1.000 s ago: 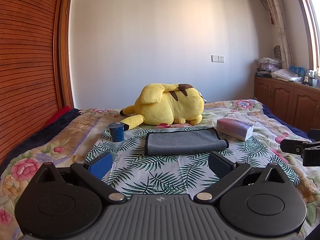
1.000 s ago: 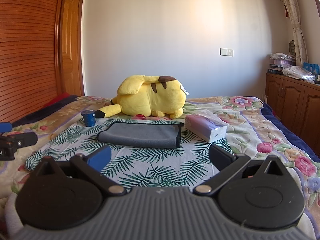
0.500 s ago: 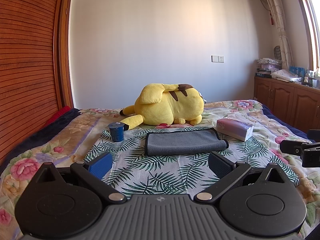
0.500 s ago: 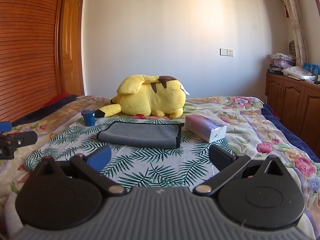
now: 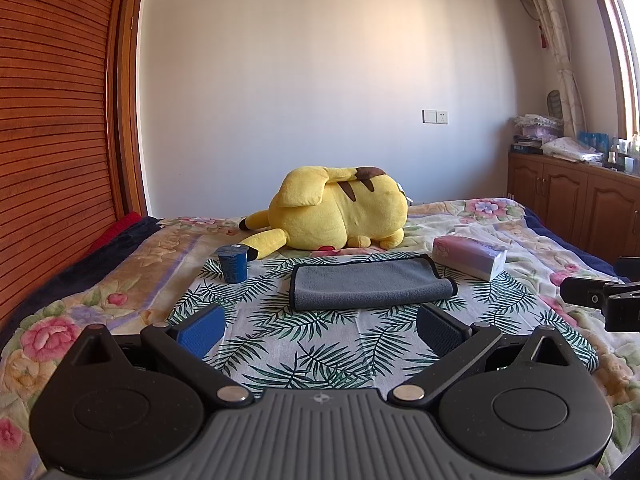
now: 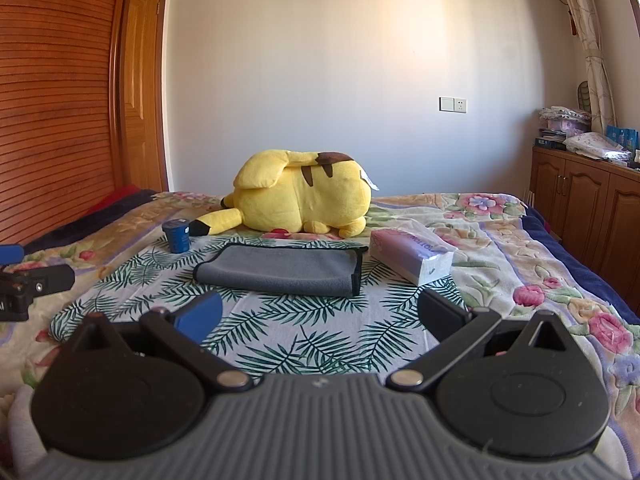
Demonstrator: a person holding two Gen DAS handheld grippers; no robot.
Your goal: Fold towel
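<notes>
A grey towel [image 5: 368,285] with dark trim lies folded flat on a palm-leaf cloth [image 5: 320,340] spread on the bed; it also shows in the right wrist view [image 6: 280,270]. My left gripper [image 5: 320,326] is open and empty, held low over the cloth, short of the towel's near edge. My right gripper [image 6: 320,314] is open and empty, likewise short of the towel. Each gripper shows at the edge of the other's view, the right one [image 5: 600,300] and the left one [image 6: 28,286].
A yellow plush toy [image 5: 336,214] lies behind the towel. A blue cup [image 5: 233,264] stands to its left, a tissue pack [image 5: 470,257] to its right. A wooden wardrobe [image 5: 52,120] runs along the left, cabinets [image 5: 572,204] on the right.
</notes>
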